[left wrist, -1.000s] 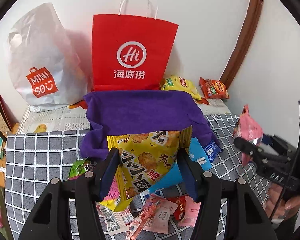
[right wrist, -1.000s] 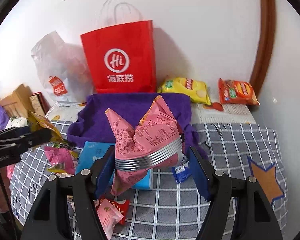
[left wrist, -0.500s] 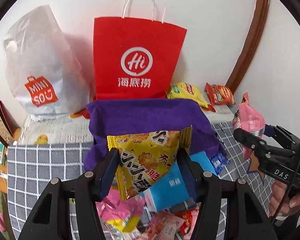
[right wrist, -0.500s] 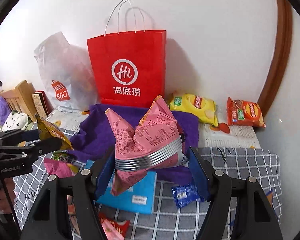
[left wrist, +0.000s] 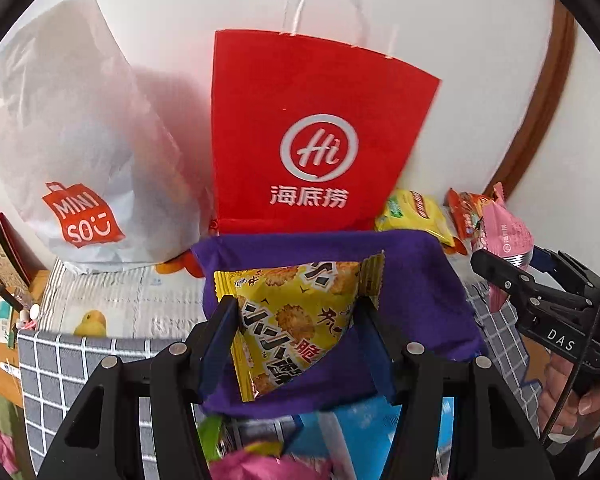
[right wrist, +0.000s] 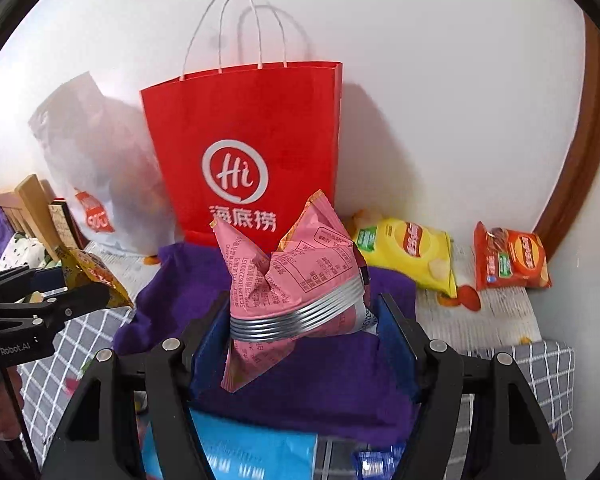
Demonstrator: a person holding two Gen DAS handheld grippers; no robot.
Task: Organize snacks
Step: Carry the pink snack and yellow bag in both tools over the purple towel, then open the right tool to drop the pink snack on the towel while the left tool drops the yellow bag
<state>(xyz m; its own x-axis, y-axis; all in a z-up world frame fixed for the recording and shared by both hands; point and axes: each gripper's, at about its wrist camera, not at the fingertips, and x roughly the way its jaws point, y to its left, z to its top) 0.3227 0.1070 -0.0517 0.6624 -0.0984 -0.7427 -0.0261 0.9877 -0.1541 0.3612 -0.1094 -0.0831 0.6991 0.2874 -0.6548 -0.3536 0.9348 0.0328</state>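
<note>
My left gripper (left wrist: 296, 320) is shut on a yellow snack packet (left wrist: 296, 308) and holds it above the purple cloth (left wrist: 420, 280). My right gripper (right wrist: 304, 320) is shut on a pink snack packet (right wrist: 296, 276) over the same cloth (right wrist: 188, 280). The right gripper with its pink packet (left wrist: 504, 236) shows at the right of the left wrist view. The left gripper with the yellow packet (right wrist: 92, 272) shows at the left of the right wrist view. A red paper bag (left wrist: 312, 132) stands upright behind the cloth; it also shows in the right wrist view (right wrist: 252, 152).
A white Miniso bag (left wrist: 72, 152) leans on the wall left of the red bag. A yellow chip bag (right wrist: 412, 256) and an orange chip bag (right wrist: 508, 260) lie at the back right. A blue packet (right wrist: 252, 452) and other snacks lie on the checked tablecloth (right wrist: 548, 376) below.
Both grippers have moved forward and up toward the purple cloth and red bag, each still holding its packet. The loose snacks on the table have slid down out of view.
</note>
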